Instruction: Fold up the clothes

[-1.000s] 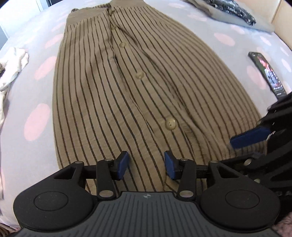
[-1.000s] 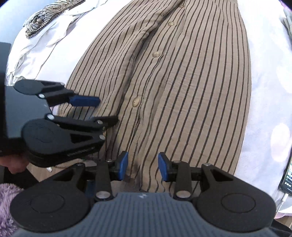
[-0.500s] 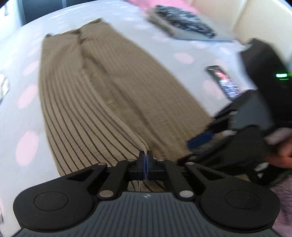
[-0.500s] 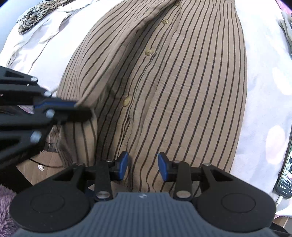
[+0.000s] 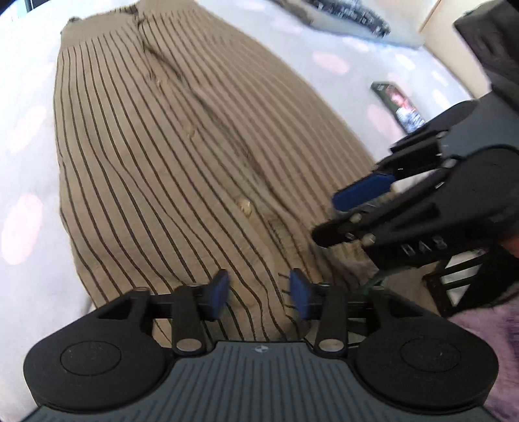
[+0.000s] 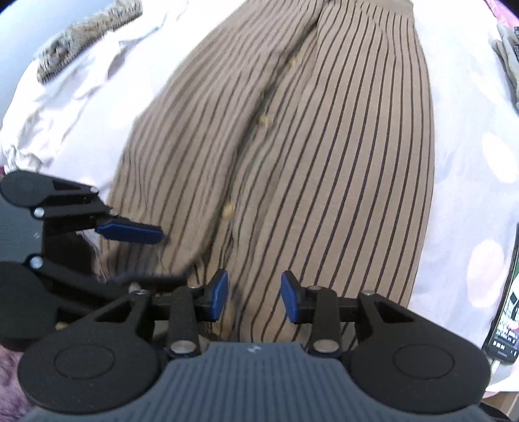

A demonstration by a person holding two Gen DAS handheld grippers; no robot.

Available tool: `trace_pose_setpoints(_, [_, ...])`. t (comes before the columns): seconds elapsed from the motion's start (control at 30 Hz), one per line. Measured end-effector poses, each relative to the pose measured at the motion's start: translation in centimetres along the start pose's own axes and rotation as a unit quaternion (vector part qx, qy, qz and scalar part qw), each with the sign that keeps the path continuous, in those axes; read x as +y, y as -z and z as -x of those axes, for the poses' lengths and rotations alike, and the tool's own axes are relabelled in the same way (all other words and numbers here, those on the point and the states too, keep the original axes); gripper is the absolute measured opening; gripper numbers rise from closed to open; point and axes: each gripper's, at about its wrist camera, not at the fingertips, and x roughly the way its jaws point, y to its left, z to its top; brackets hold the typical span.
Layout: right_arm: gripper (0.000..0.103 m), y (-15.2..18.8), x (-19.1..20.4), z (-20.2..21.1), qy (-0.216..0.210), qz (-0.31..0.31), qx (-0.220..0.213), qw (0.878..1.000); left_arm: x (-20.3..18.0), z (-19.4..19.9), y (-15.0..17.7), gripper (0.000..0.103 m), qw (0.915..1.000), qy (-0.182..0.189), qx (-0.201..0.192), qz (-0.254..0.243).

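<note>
A long tan skirt with dark stripes and a button row (image 5: 181,152) (image 6: 311,155) lies spread lengthwise on the bed, hem nearest me. My left gripper (image 5: 259,293) stands open just over the hem, with cloth showing between its blue pads but not pinched. My right gripper (image 6: 254,295) is open too, over the hem further right. Each gripper shows in the other's view: the right gripper (image 5: 363,207) at the right side, the left gripper (image 6: 136,250) at the left side, both with jaws apart.
The bedsheet (image 5: 29,136) is white with pink dots. A phone (image 5: 400,105) (image 6: 506,321) lies right of the skirt. White garments (image 6: 78,94) lie left of the skirt, and dark patterned clothing (image 5: 350,16) lies at the far end.
Half a second ago my left gripper was shut on the skirt's hem and lifting it; now it is open and the hem lies back down. The right gripper stayed open.
</note>
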Motion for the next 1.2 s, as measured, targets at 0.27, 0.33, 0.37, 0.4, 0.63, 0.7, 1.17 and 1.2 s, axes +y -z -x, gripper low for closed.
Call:
trace_pose_setpoints(0.27, [0.039, -3.4, -0.6, -0.9, -0.007, -0.045, -0.030, 0.999, 6.0, 2.6, -2.2, 0.045, 0.9958, -0.051, -0.021, 0.073])
trace_pose_setpoints(0.33, [0.039, -4.3, -0.8, -1.3, -0.008, -0.057, -0.034, 0.998, 7.8, 2.7, -2.7, 0.045, 0.9936, -0.068, -0.024, 0.087])
trace_pose_setpoints(0.37, [0.039, -4.8, -0.9, -1.5, -0.009, -0.063, -0.036, 0.997, 8.8, 2.7, -2.9, 0.045, 0.9925, -0.072, -0.027, 0.095])
trace_pose_setpoints(0.4, [0.039, -5.3, -0.9, -1.7, -0.010, -0.069, -0.039, 0.997, 9.6, 2.5, -3.2, 0.045, 0.9913, -0.073, -0.031, 0.105])
trace_pose_setpoints(0.63, [0.039, -9.8, -1.2, -3.6, -0.035, -0.106, -0.059, 0.992, 13.0, 0.7, -4.4, 0.045, 0.9842, -0.054, -0.051, 0.161])
trace_pose_setpoints(0.7, [0.039, -10.9, -1.4, -4.4, -0.034, -0.116, -0.058, 0.991, 13.4, 0.3, -5.2, 0.045, 0.9821, -0.059, -0.053, 0.171])
trace_pose_setpoints(1.17, [0.021, -15.9, -2.6, -8.7, -0.025, -0.183, -0.071, 0.980, 14.4, -2.2, -7.7, 0.044, 0.9716, -0.111, -0.058, 0.201])
trace_pose_setpoints(1.2, [0.015, -16.0, -2.7, -8.8, -0.025, -0.185, -0.071, 0.980, 14.6, -2.3, -7.8, 0.044, 0.9702, -0.112, -0.059, 0.206])
